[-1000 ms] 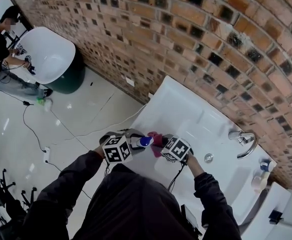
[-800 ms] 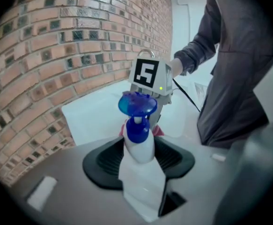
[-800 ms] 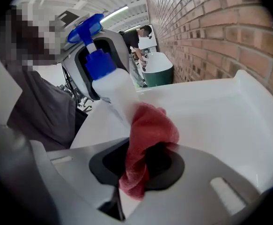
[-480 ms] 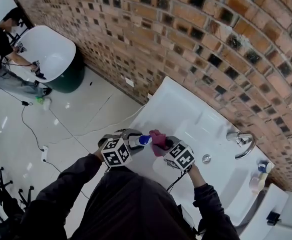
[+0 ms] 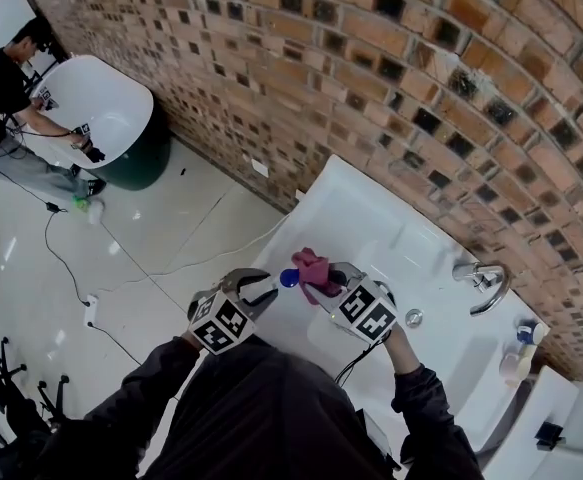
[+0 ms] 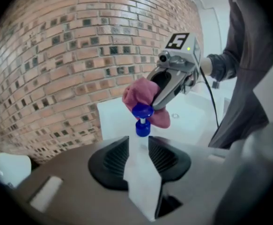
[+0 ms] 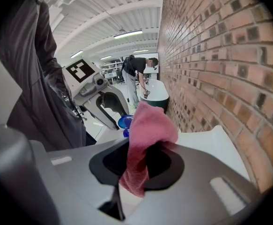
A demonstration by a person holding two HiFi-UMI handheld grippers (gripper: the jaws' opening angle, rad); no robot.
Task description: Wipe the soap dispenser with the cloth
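Note:
The soap dispenser [image 6: 142, 168], a pale bottle with a blue pump [image 5: 289, 279], stands between the jaws of my left gripper [image 6: 139, 156]. Those jaws have just been closing, and both pads now press on the bottle's sides. My right gripper [image 7: 138, 163] is shut on a pink cloth [image 7: 145, 139]. The bunched cloth [image 5: 312, 266] sits against the right side and top of the pump, above the white sink's [image 5: 371, 218] left part. In the left gripper view the cloth [image 6: 141, 93] lies right behind the pump head. The bottle's lower end is hidden.
A chrome tap [image 5: 486, 280] and a drain [image 5: 414, 317] lie right of my hands. A small bottle [image 5: 519, 353] stands at the sink's far right corner. The brick wall [image 5: 391, 78] runs behind. Far left, a person [image 5: 1, 93] works at another white basin [image 5: 101, 108]; cables cross the floor.
Both grippers have risen a little over the sink. The cloth has moved from beside the pump up onto its top. The left gripper has rolled, its marker cube shifting down and left.

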